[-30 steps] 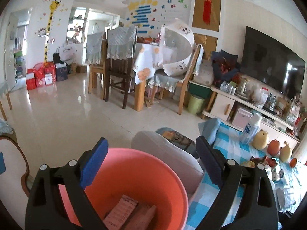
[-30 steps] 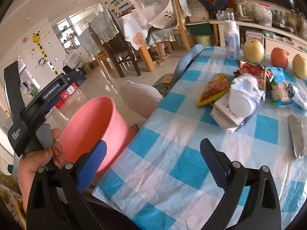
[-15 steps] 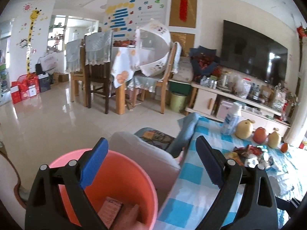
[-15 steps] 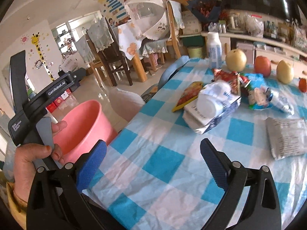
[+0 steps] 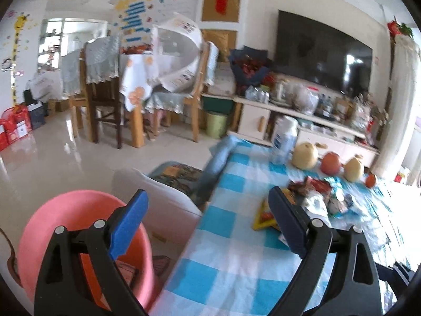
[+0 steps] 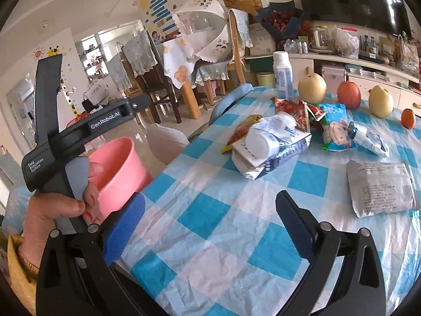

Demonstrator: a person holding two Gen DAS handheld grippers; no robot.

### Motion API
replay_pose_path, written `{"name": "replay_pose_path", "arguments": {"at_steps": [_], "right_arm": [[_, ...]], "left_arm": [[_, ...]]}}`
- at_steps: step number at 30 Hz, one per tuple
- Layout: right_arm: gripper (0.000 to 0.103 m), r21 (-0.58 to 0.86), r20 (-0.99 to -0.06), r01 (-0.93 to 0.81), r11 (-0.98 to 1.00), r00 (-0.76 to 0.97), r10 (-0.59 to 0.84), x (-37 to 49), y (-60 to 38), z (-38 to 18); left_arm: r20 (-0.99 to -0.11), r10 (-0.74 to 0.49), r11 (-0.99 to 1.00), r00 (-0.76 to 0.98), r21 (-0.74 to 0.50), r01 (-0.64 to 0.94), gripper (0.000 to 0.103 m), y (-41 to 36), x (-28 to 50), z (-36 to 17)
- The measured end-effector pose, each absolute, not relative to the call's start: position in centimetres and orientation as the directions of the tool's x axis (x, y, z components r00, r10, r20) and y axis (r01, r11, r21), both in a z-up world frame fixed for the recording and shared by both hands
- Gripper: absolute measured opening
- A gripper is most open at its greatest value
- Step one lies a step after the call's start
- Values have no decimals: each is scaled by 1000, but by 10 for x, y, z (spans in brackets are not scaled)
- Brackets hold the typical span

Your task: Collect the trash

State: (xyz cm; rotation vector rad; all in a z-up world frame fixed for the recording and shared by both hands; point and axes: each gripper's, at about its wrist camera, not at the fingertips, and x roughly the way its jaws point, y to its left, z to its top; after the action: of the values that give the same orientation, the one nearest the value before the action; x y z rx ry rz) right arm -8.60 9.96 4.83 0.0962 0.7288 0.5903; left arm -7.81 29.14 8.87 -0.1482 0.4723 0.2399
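Note:
A pink bin (image 5: 76, 216) stands left of the table with brown packets (image 5: 126, 273) inside; it also shows in the right wrist view (image 6: 118, 163). My left gripper (image 5: 208, 223) is open and empty over the table's left edge. My right gripper (image 6: 210, 226) is open and empty above the checked cloth (image 6: 210, 210). Trash lies ahead: a silver pouch with a white bottle (image 6: 268, 144), a yellow-red wrapper (image 6: 242, 129), a red wrapper (image 6: 289, 108), a blue cartoon packet (image 6: 334, 126) and a grey packet (image 6: 381, 187).
Two pears (image 6: 311, 88), an apple (image 6: 348, 94) and a small orange (image 6: 407, 118) stand at the table's far side beside an upright white bottle (image 6: 282, 76). A grey cushion (image 5: 158, 194) sits next to the bin. Dining chairs (image 5: 105, 100) stand beyond.
My left gripper has swung right, from above the pink bin to over the table's edge. My right gripper has moved forward and a little right over the table. Both stay open.

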Motion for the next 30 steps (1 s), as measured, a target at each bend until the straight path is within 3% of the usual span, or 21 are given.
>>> {"name": "replay_pose_path", "arguments": {"at_steps": [18,30], "right_arm": [[98,304,-669,-429,851,539,511,-79,52,33],[98,342,-669,-292,893,591,450,-54,-32,32]], "left_arm": [[-521,78,997,850,44,-65,93,207,-55,66],[-559,46,990,828,136,37,93,159,-34,51]]}}
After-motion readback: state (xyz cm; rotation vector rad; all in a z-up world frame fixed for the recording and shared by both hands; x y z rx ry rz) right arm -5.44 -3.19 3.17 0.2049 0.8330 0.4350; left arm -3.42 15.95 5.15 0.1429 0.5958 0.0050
